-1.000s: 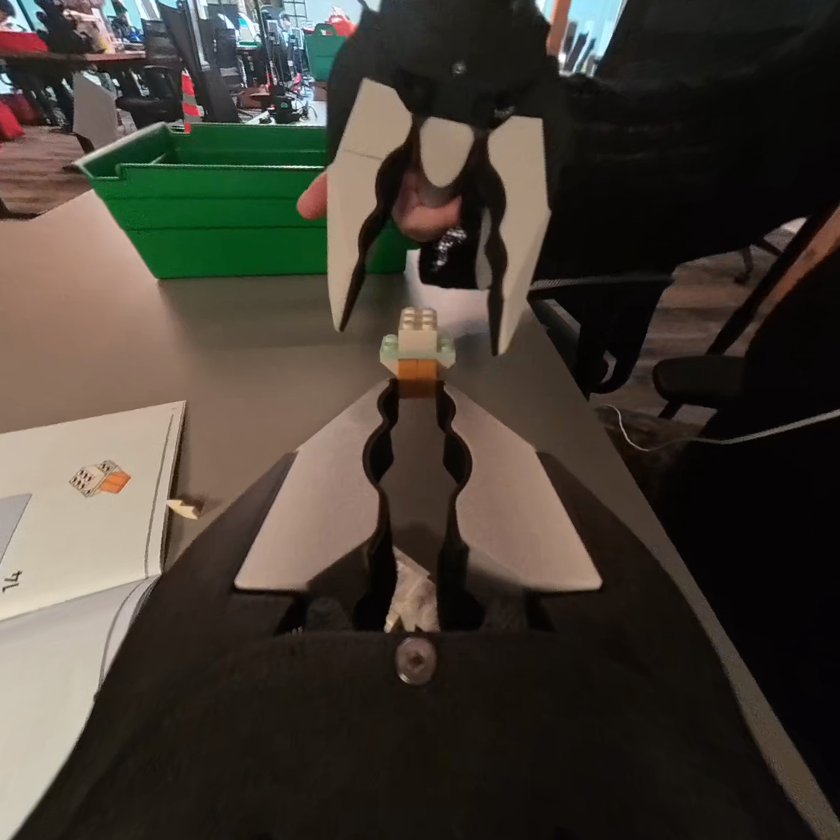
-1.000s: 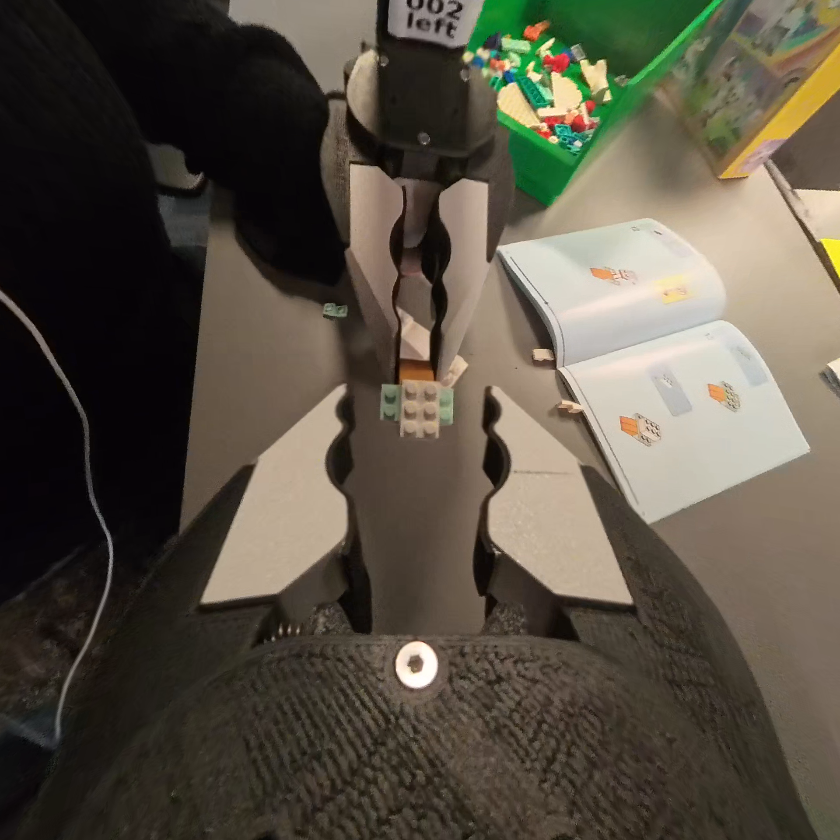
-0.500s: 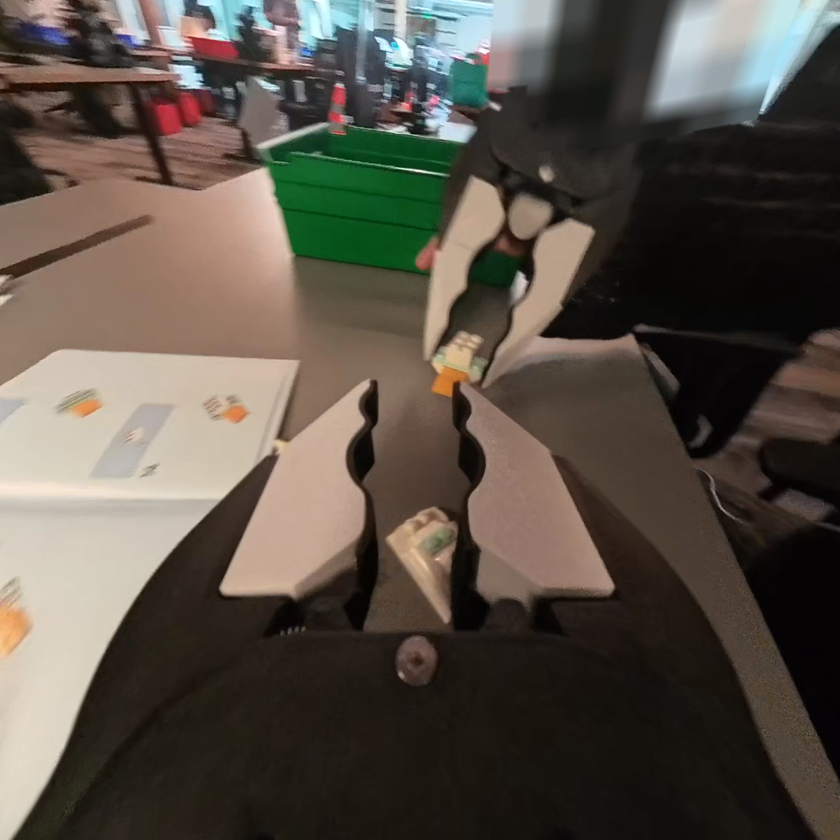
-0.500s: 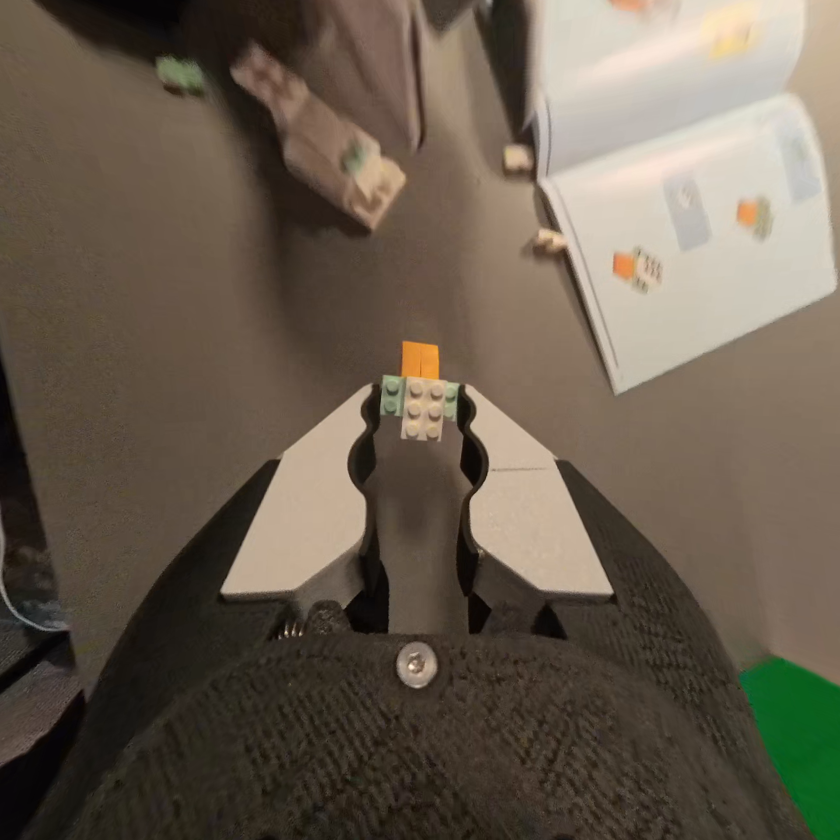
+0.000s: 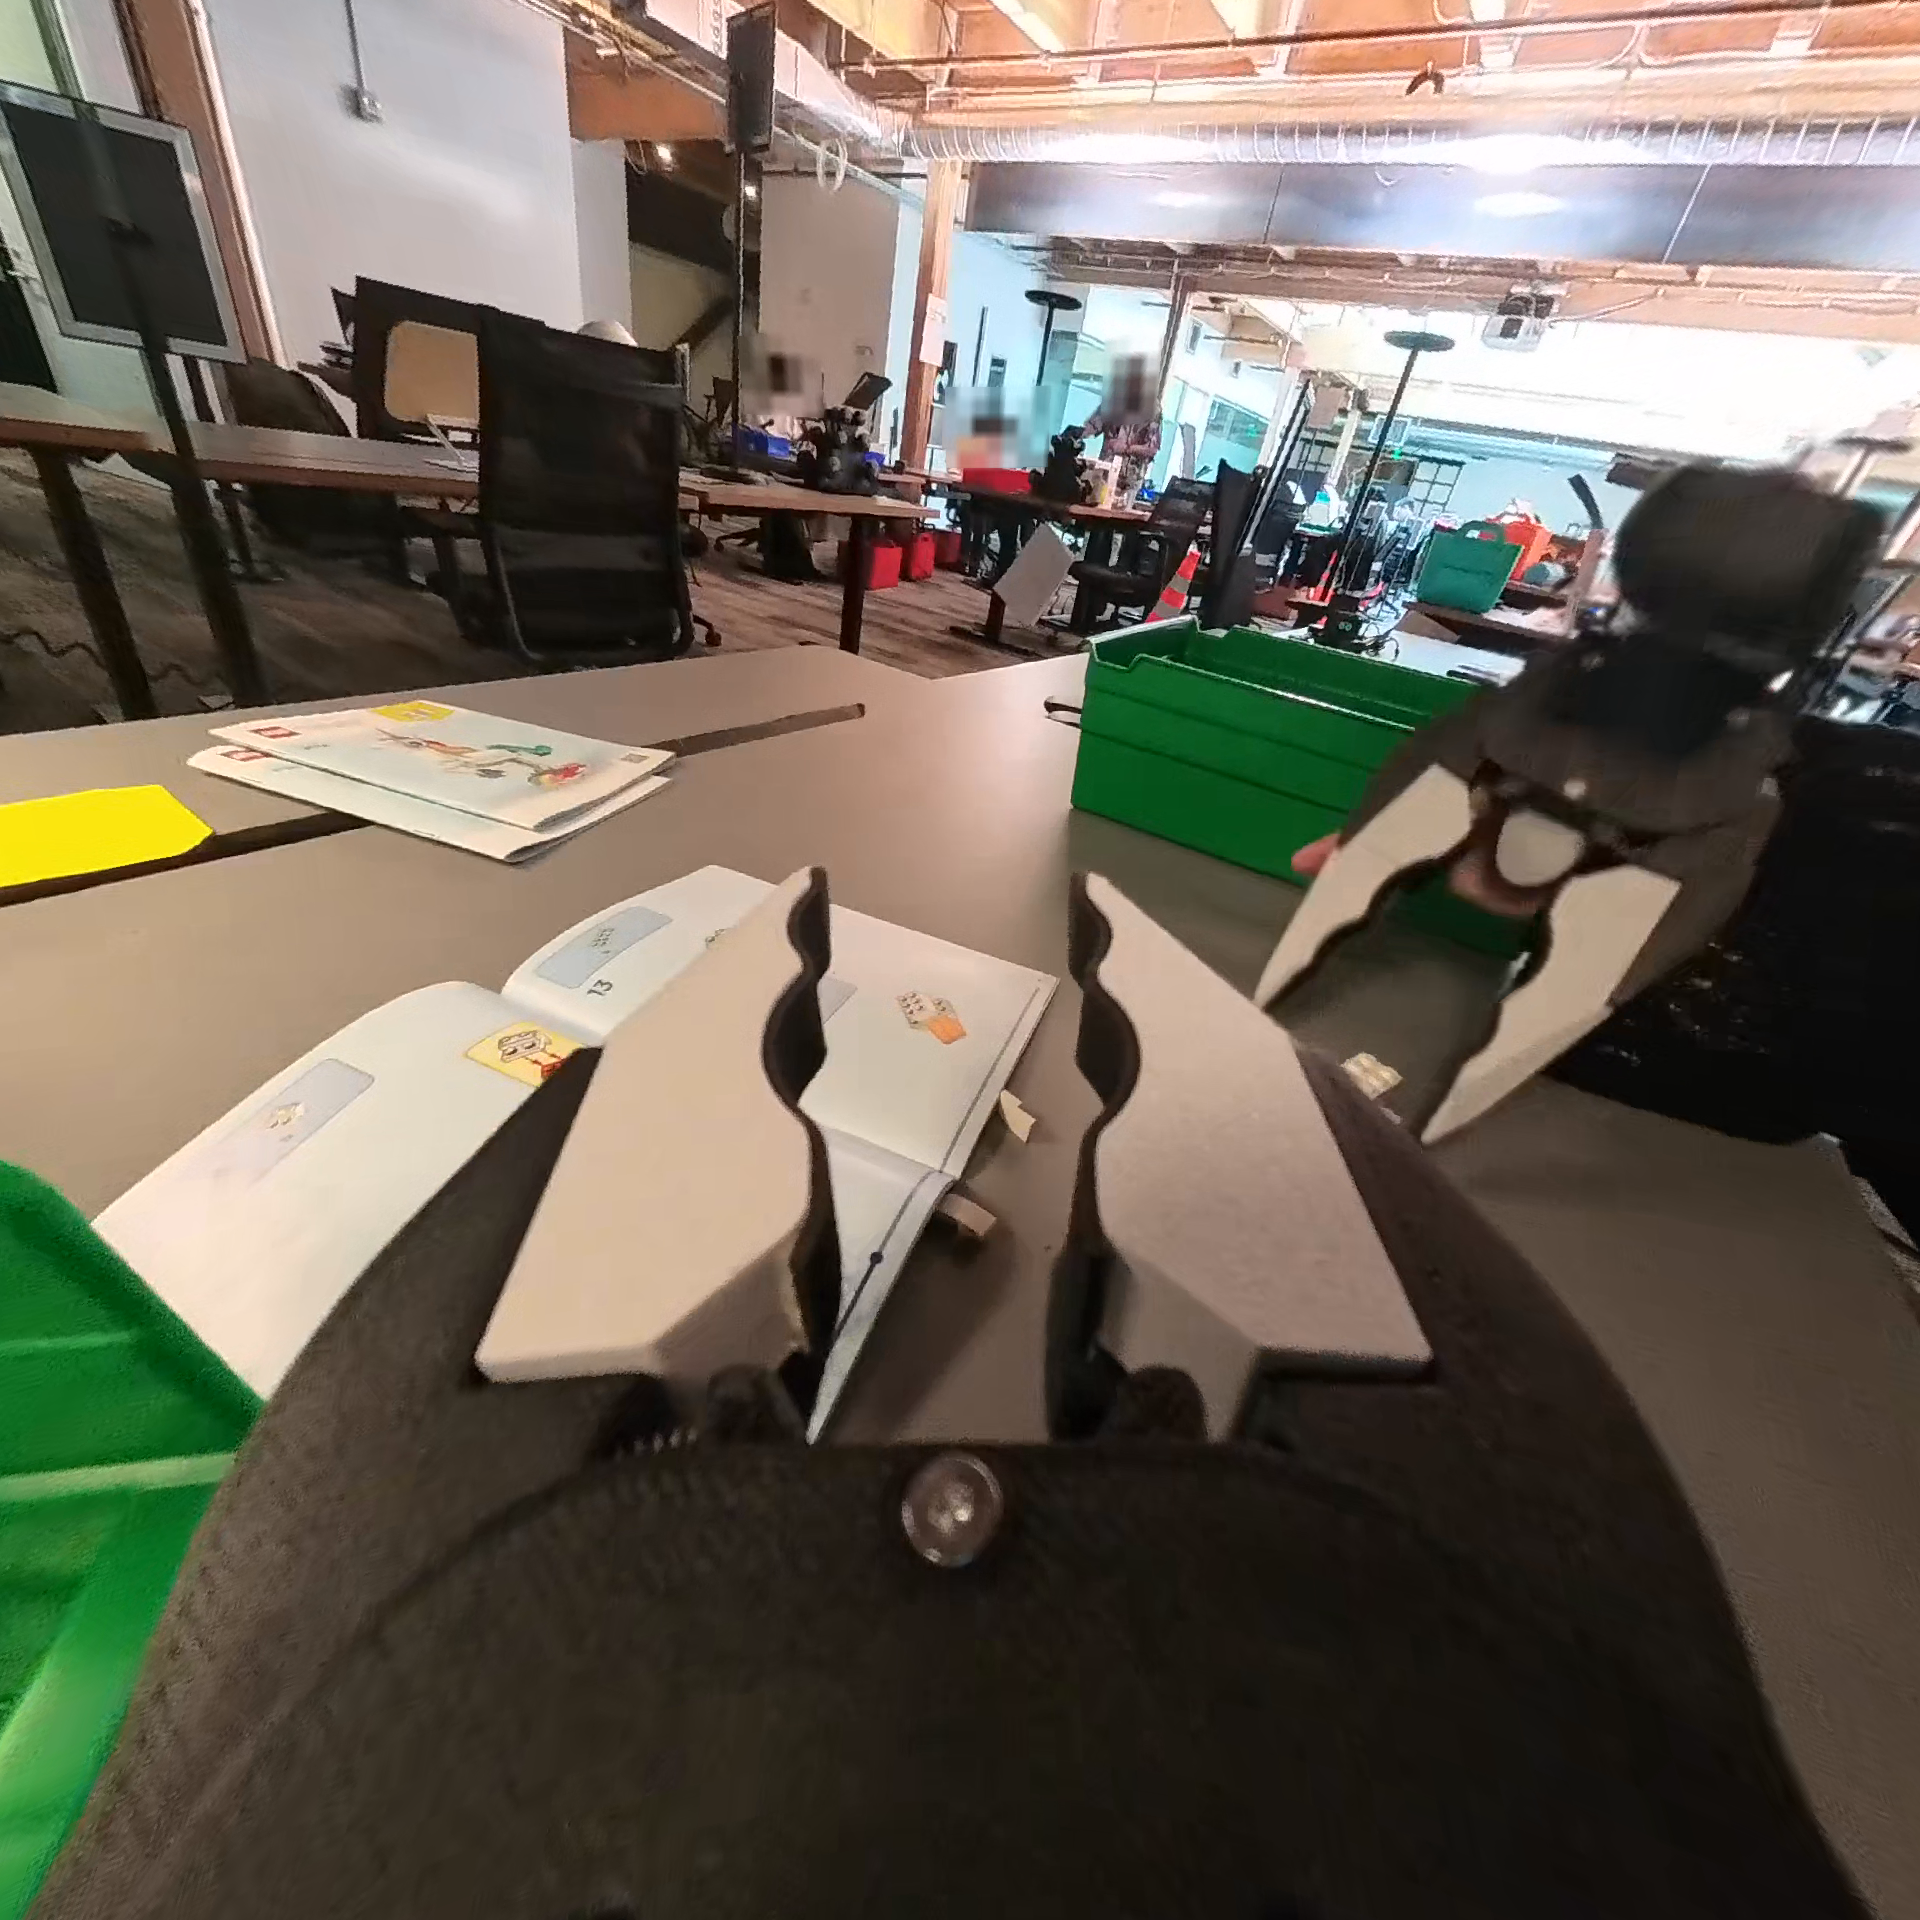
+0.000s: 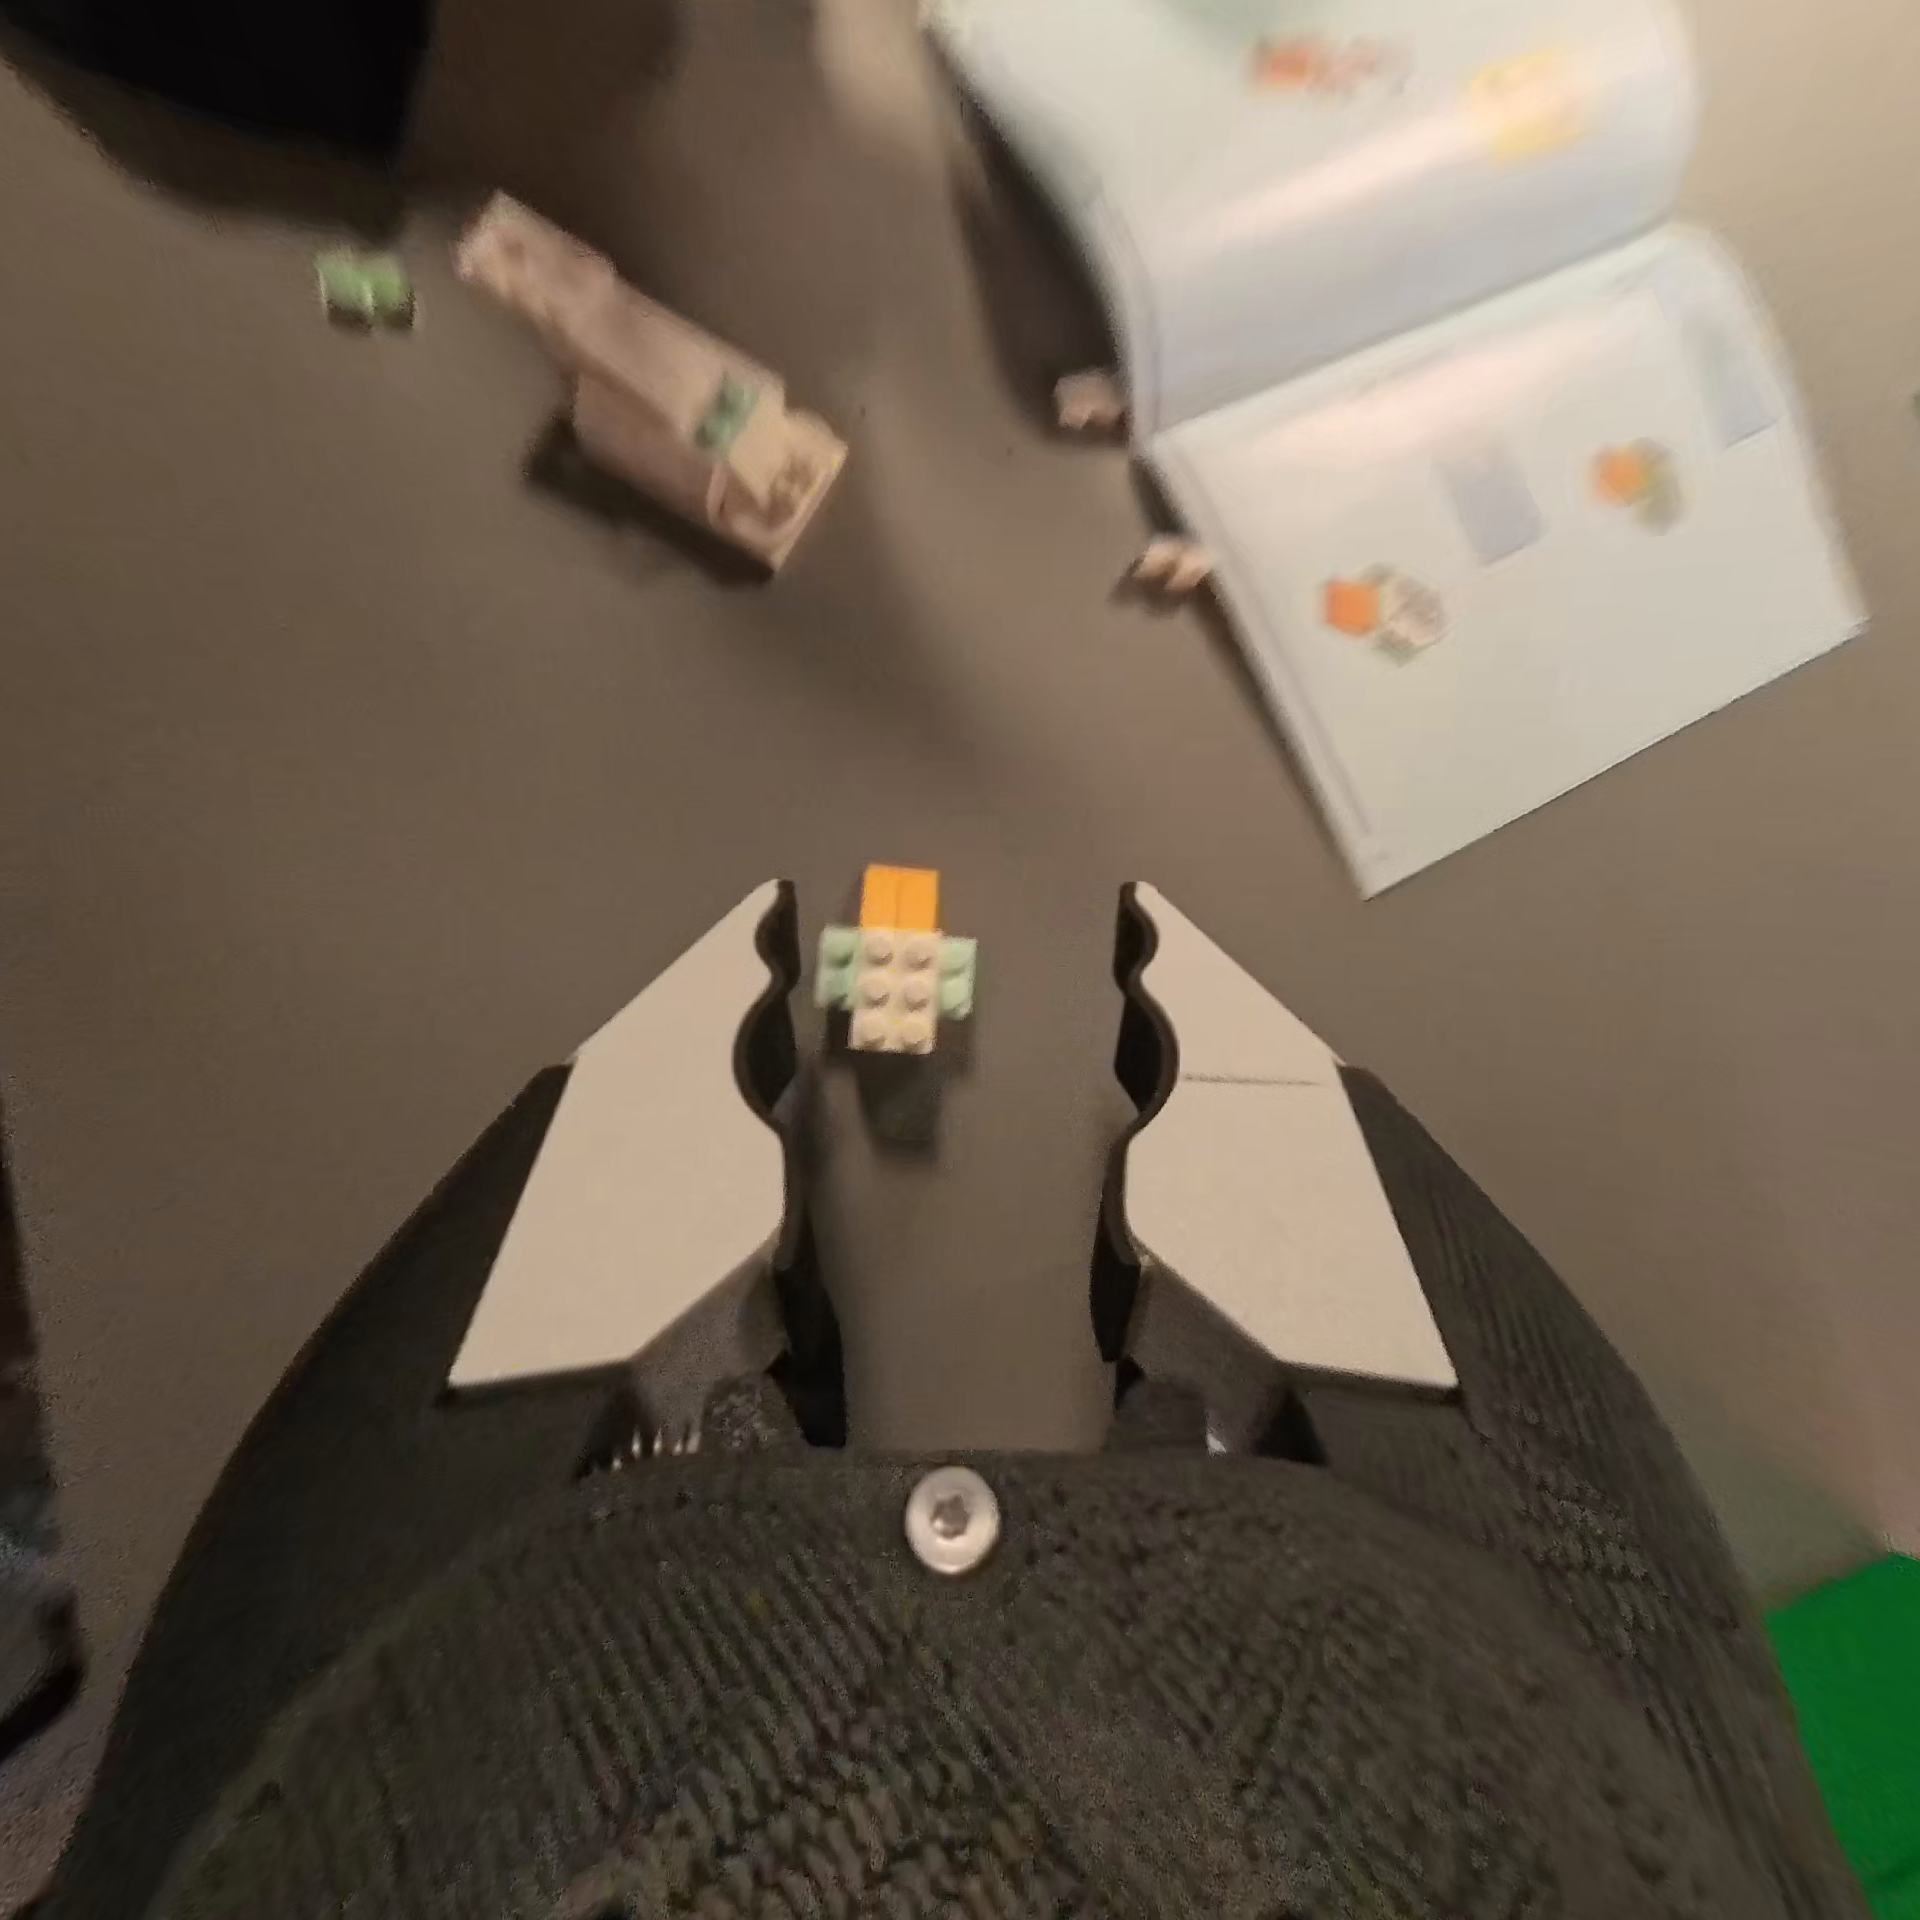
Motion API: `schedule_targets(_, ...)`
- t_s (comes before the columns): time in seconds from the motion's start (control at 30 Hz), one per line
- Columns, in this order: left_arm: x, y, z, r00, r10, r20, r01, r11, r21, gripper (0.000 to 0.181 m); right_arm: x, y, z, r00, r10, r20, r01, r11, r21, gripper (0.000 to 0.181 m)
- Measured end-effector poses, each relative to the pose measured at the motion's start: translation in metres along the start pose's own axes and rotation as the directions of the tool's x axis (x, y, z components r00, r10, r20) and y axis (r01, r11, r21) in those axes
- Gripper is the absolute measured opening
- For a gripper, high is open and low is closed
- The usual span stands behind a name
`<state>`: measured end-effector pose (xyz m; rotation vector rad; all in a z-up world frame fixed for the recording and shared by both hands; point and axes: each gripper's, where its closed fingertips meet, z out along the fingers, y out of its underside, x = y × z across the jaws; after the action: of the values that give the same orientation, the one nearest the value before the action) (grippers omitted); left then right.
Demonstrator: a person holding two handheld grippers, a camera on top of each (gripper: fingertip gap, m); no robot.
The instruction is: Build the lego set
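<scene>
Right gripper [image 6: 951, 904] is sitting with its jaws spread wide, gripping nothing. The small build [image 6: 899, 966] (orange base, mint plates, white studded brick on top) is resting on the grey table [image 6: 416, 831] between the fingers, nearer the left one, touching neither as far as the blurred frame shows. It is casting a short shadow toward the camera.

Left gripper [image 5: 945, 883] is also gaping, nothing between the fingers. It is hanging over the open manual [image 5: 914, 1049], which is lying flat on the table. In the left view the right gripper [image 5: 1351, 1060] is showing at far right, tips pointing down at the table, with the top of the build [image 5: 1369, 1072] just visible between them.

Other items in the right view (all blurred):
- a tan block assembly [image 6: 665, 416] lying on its side, well apart from the build
- a small green piece [image 6: 364, 286] beyond it
- two tiny tan pieces [image 6: 1169, 561] beside the manual's edge

In the left view: a green bin [image 5: 1226, 758] standing behind the right gripper, two closed booklets [image 5: 436, 774] farther left, and a yellow sheet [image 5: 94, 831] at the edge.
</scene>
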<state>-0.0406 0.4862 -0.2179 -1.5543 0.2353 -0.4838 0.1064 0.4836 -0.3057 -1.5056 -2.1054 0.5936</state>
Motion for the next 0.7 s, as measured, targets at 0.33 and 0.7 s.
schedule_targets(0.33,0.007,0.011,0.005,0.986,0.166,0.03,-0.165,0.986,-0.012,0.044,0.152,-0.043,-0.054,0.606,0.217,-0.765,0.294,0.833,0.469,0.017)
schedule_targets(0.7,0.0,0.033,0.016,0.945,0.312,0.097,-0.285,0.932,-0.224,0.05,0.194,-0.034,-0.049,0.513,0.277,-0.812,0.343,0.801,0.49,0.005)
